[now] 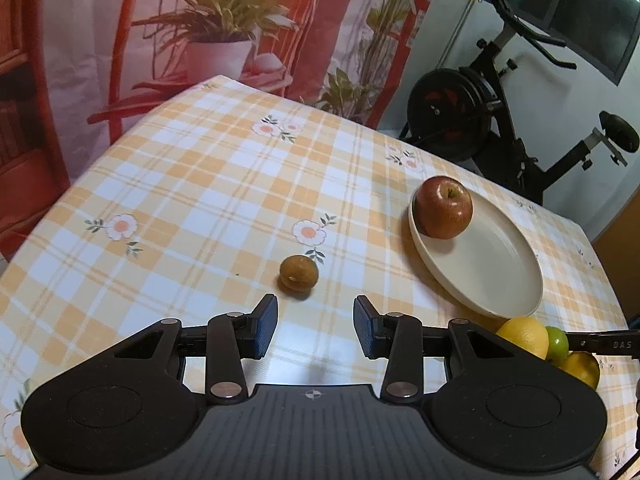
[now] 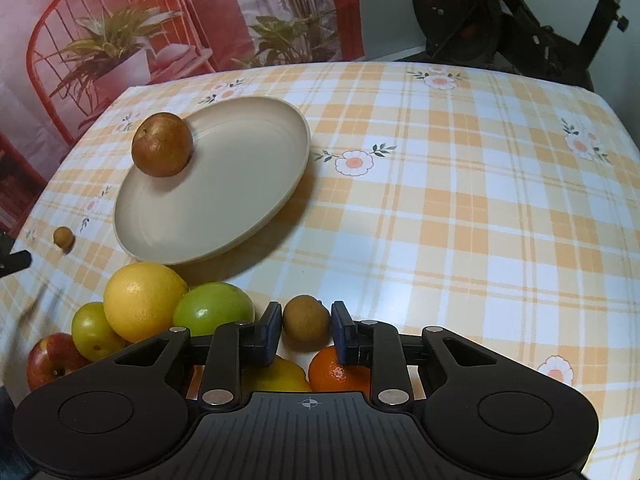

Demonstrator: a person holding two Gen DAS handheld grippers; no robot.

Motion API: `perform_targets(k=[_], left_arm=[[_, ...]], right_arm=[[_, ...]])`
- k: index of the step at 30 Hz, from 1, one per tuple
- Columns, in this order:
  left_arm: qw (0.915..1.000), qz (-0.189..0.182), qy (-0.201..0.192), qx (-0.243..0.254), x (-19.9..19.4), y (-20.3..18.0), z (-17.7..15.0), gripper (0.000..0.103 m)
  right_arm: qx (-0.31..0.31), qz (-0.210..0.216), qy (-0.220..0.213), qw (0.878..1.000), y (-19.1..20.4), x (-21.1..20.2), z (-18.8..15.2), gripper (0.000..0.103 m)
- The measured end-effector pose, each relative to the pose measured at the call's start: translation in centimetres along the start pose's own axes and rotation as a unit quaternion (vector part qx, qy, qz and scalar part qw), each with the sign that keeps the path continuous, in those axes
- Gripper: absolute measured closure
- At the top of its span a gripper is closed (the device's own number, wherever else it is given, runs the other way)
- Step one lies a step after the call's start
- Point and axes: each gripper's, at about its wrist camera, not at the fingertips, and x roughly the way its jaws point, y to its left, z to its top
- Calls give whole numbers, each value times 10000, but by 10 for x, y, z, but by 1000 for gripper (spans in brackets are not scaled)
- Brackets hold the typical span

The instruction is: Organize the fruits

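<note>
A cream plate (image 1: 492, 276) (image 2: 224, 200) holds a red apple (image 1: 443, 207) (image 2: 162, 145) at its far rim. A small brown fruit (image 1: 299, 273) (image 2: 64, 237) lies on the checked cloth just ahead of my open, empty left gripper (image 1: 315, 326). My right gripper (image 2: 306, 330) is shut on a brown kiwi (image 2: 306, 323) above a pile of fruit: a yellow citrus (image 2: 143, 307) (image 1: 524, 336), a green apple (image 2: 214, 309) (image 1: 558, 343), a small green fruit (image 2: 94, 330), a red apple (image 2: 52, 360), an orange (image 2: 338, 374) and a yellow fruit (image 2: 280, 376).
The table (image 1: 180, 200) has a yellow checked cloth with flowers. An exercise bike (image 1: 500, 112) stands beyond its far right side. A printed backdrop with a red chair and plants (image 1: 200, 32) hangs behind the table. The right gripper's arm (image 1: 604, 345) shows at the right edge.
</note>
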Motion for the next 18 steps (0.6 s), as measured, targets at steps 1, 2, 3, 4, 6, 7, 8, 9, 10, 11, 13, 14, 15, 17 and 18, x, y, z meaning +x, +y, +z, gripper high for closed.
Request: perform_targets(k=[1, 2, 3, 4, 6, 7, 8, 9, 10, 11, 13, 14, 15, 17, 18], left_arm=[[10000, -6, 20, 15, 3, -1, 0, 59], [10000, -10, 38, 26, 6, -1, 1, 59], [10000, -16, 50, 28, 9, -2, 1, 59], [10000, -16, 65, 22, 12, -2, 2, 59], [10000, 6, 77, -12, 18, -1, 5, 59], [10000, 29, 81, -38, 21, -1, 6, 59], [9999, 62, 86, -60, 24, 0, 8, 59], [9999, 95, 79, -78, 26, 1, 10, 59], [9999, 121, 63, -93, 28, 1, 11, 59], [9998, 144, 54, -108, 30, 2, 12, 59], [9997, 185, 67, -137, 35, 3, 14, 59], [9996, 203, 86, -151, 37, 4, 15, 59], [9996, 219, 110, -168, 40, 5, 16, 59], [9993, 253, 153, -209, 44, 6, 17, 59], [9992, 257, 171, -238, 46, 7, 17, 60]], right_arm=[[14, 21, -14, 10000, -1, -1, 0, 79], [21, 40, -31, 10000, -1, -1, -1, 79], [27, 51, -57, 10000, -1, -3, -1, 79], [35, 58, -91, 9999, -1, -4, -1, 79], [65, 68, -179, 9998, -1, -7, 0, 79], [79, 69, -227, 9997, -2, -9, 0, 79], [87, 66, -272, 9996, -2, -11, 1, 79], [88, 67, -314, 9994, -2, -13, 2, 79], [88, 74, -353, 9993, -2, -15, 3, 79], [86, 77, -386, 9992, -3, -17, 4, 79], [67, 89, -454, 9989, -3, -20, 7, 79], [59, 100, -479, 9988, -2, -21, 8, 79], [46, 110, -502, 9987, -2, -22, 9, 79], [24, 126, -546, 9984, 0, -23, 11, 79], [13, 139, -567, 9983, 0, -23, 12, 79]])
